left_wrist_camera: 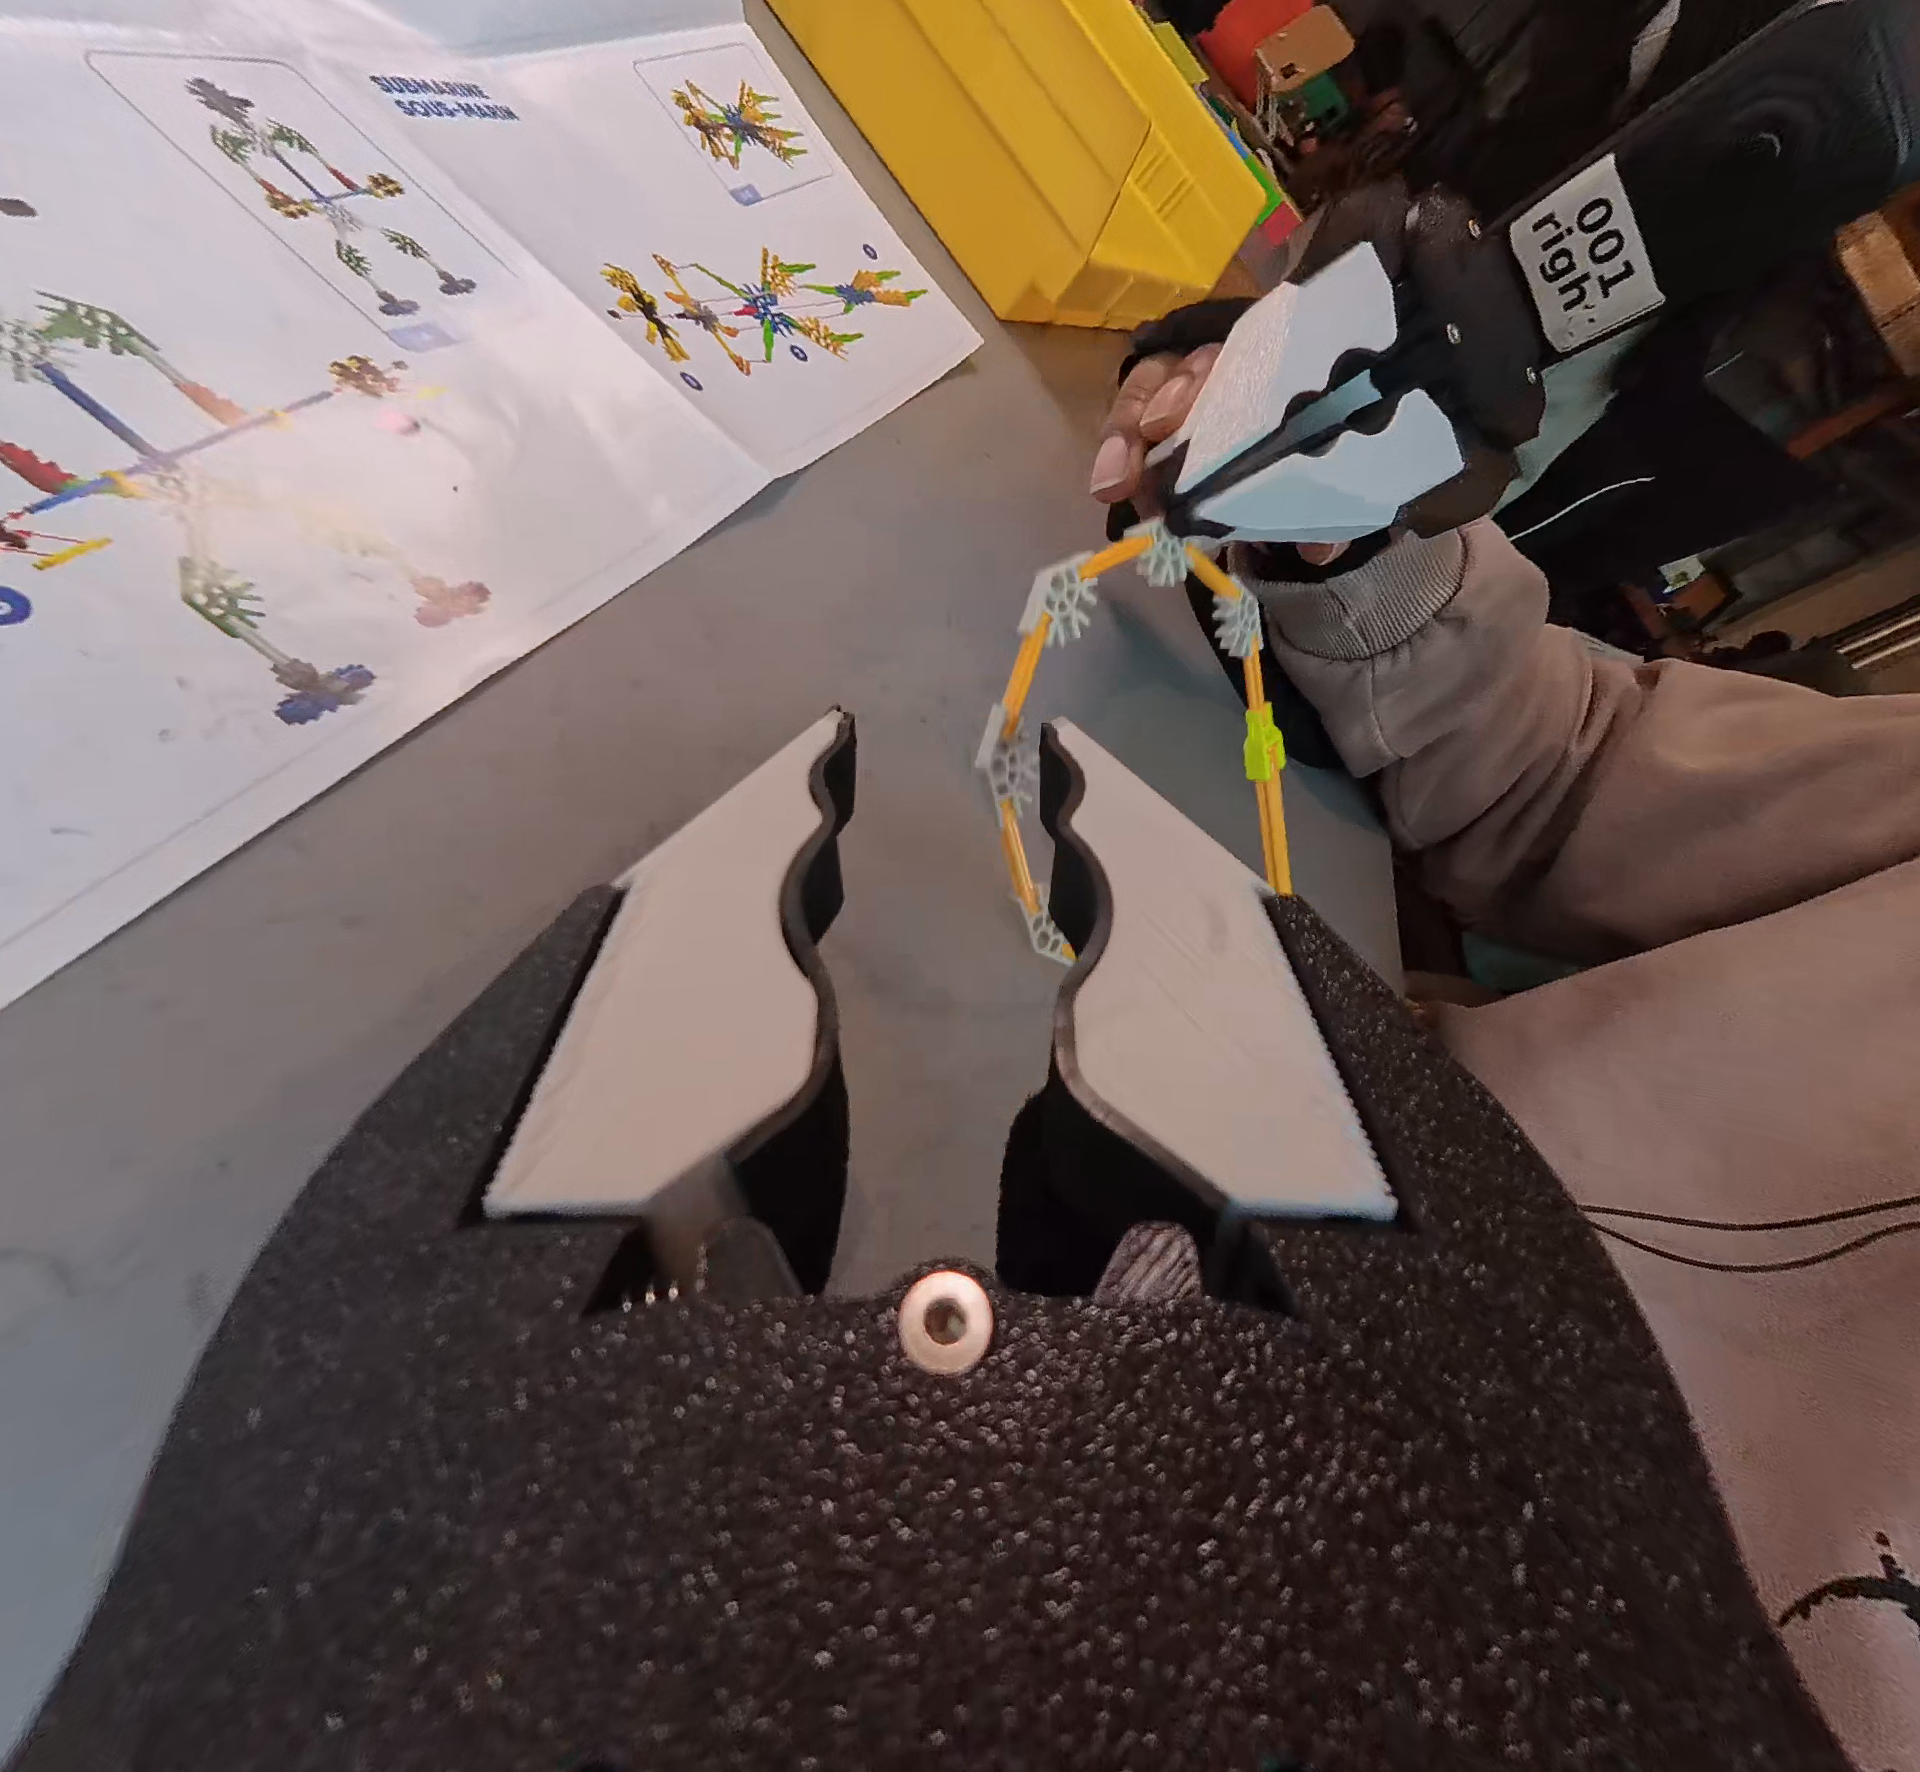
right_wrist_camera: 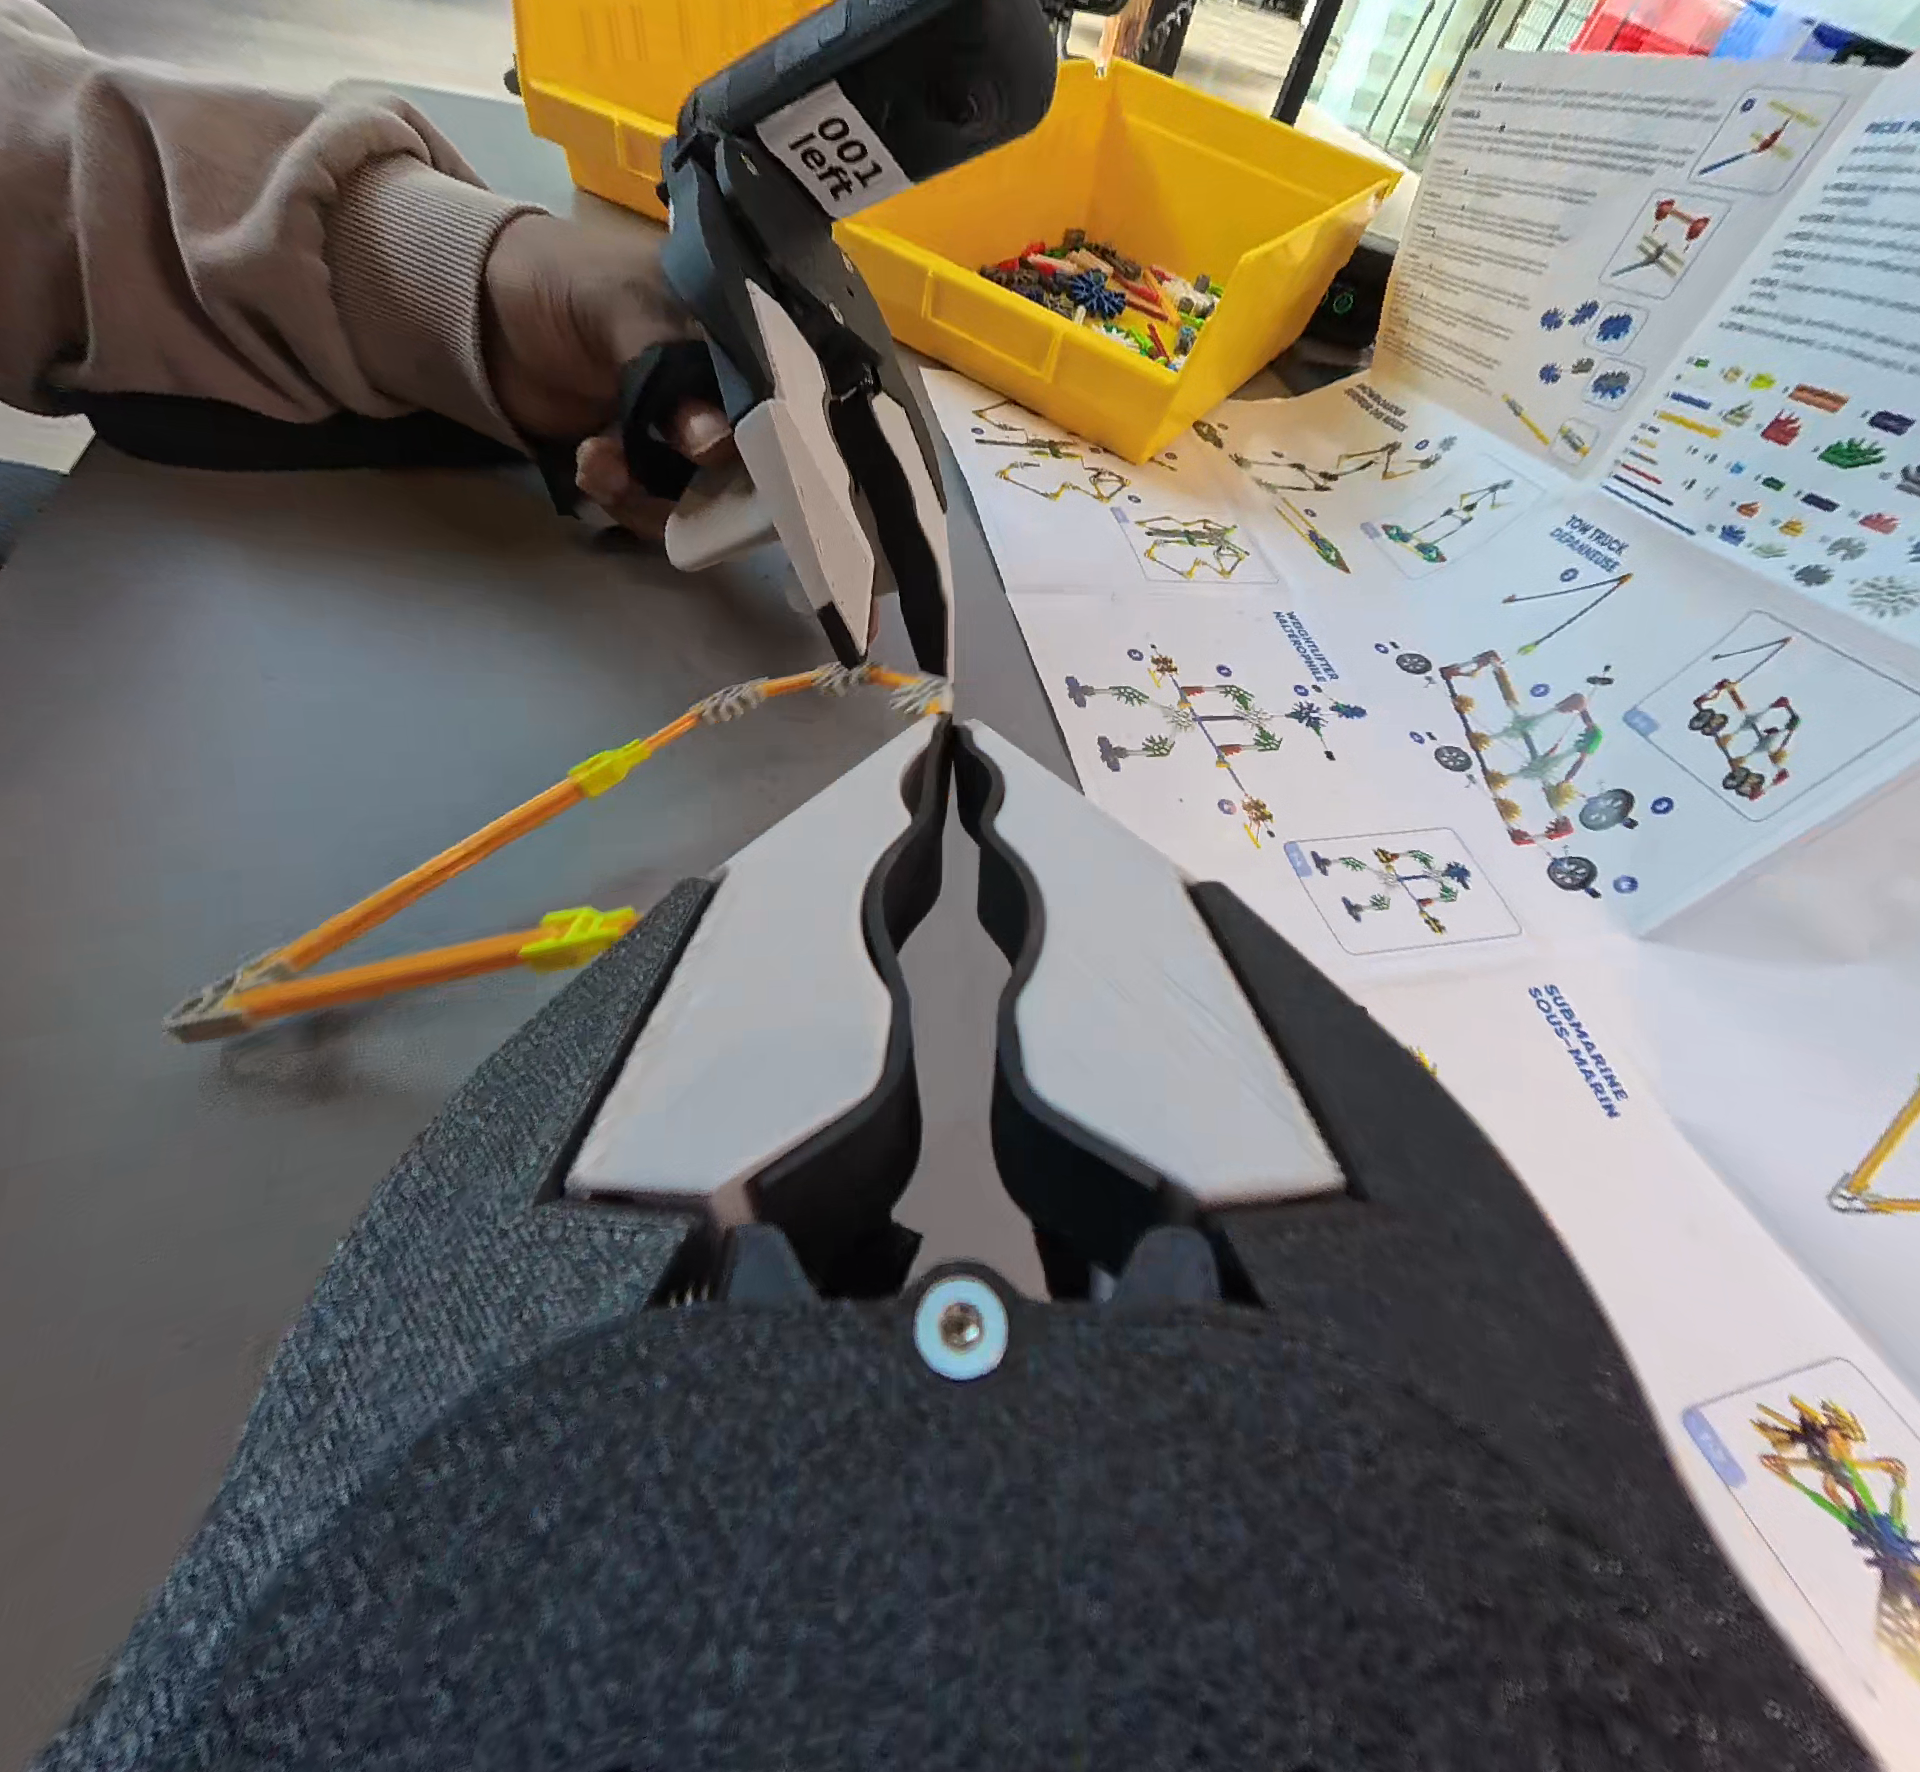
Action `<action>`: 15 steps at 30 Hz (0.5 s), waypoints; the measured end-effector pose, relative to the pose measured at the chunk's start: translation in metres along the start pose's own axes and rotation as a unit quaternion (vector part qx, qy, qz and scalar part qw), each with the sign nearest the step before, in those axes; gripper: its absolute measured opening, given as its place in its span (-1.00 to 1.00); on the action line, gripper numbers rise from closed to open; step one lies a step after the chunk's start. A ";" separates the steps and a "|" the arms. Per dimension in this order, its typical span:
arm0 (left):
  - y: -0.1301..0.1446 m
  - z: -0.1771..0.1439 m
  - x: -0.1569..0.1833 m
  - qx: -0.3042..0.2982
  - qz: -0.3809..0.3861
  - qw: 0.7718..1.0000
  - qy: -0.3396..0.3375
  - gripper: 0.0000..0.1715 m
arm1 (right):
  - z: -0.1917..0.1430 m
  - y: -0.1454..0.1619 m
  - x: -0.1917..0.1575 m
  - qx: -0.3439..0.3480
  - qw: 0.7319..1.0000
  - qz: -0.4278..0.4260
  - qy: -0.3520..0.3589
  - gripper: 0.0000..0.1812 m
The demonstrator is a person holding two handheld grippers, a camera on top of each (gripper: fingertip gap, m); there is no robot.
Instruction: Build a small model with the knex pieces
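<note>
Left wrist view, listed left to right.

1. Instruction sheet (left_wrist_camera: 436, 351): unfolded, lying flat on the grey worktop (left_wrist_camera: 790, 600) with its far panels standing up, presumably so the build diagrams can be read while I work.
2. Yellow bin (left_wrist_camera: 997, 112): at the back, beyond the sheet's edge.
3. My left gripper (left_wrist_camera: 945, 735): fingers apart with a clear gap, nothing between them. Bare worktop shows through the gap. The right-hand fingertip (left_wrist_camera: 1060, 766) sits just beside a grey snowflake connector of the rod frame; whether it touches I cannot tell.
4. Rod frame (left_wrist_camera: 1262, 746): a loop of orange-yellow rods, grey connectors and lime clips, hanging off the worktop at its upper end because my other gripper carries it there.
5. My right gripper (left_wrist_camera: 1169, 517): fingers together, clamped on the frame's top connector, with my hand (left_wrist_camera: 1153, 413) and beige sleeve behind it.

Right wrist view, same order.

1. Rod frame (right_wrist_camera: 436, 881): its long pointed end reaches left and low over the worktop (right_wrist_camera: 312, 642); two lime clips sit midway along its rods.
2. Left gripper (right_wrist_camera: 894, 652): tips pointing down at the frame's connector chain, slightly parted.
3. Right gripper (right_wrist_camera: 951, 725): tips pinched on the end connector.
4. Yellow bin (right_wrist_camera: 1143, 195): holds loose mixed pieces.
5. Instruction sheet (right_wrist_camera: 1455, 683): to the right.
</note>
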State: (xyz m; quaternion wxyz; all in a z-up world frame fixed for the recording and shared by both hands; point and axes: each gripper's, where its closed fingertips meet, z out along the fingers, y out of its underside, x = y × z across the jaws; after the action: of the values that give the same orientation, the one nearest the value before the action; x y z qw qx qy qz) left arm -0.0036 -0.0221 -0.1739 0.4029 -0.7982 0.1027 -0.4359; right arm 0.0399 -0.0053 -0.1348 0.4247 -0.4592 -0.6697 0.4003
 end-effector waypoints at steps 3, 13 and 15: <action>0.003 0.005 0.017 -0.007 0.007 0.999 0.043 -0.84 | -0.001 -0.006 -0.004 0.026 0.999 0.014 -0.016 -1.00; 0.025 0.012 0.004 -0.084 0.125 0.987 -0.052 -0.79 | 0.000 0.081 -0.045 -0.251 0.957 0.103 -0.101 -0.71; 0.033 0.016 0.004 -0.107 0.143 0.982 -0.055 -0.73 | 0.007 0.088 -0.046 -0.282 0.954 0.075 -0.070 -0.92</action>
State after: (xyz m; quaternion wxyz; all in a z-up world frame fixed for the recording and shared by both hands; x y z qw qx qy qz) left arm 0.0173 -0.0365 -0.2003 0.3781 -0.8367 0.2395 -0.3156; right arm 0.0679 -0.0272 -0.2278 0.1990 -0.5800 -0.7472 0.2563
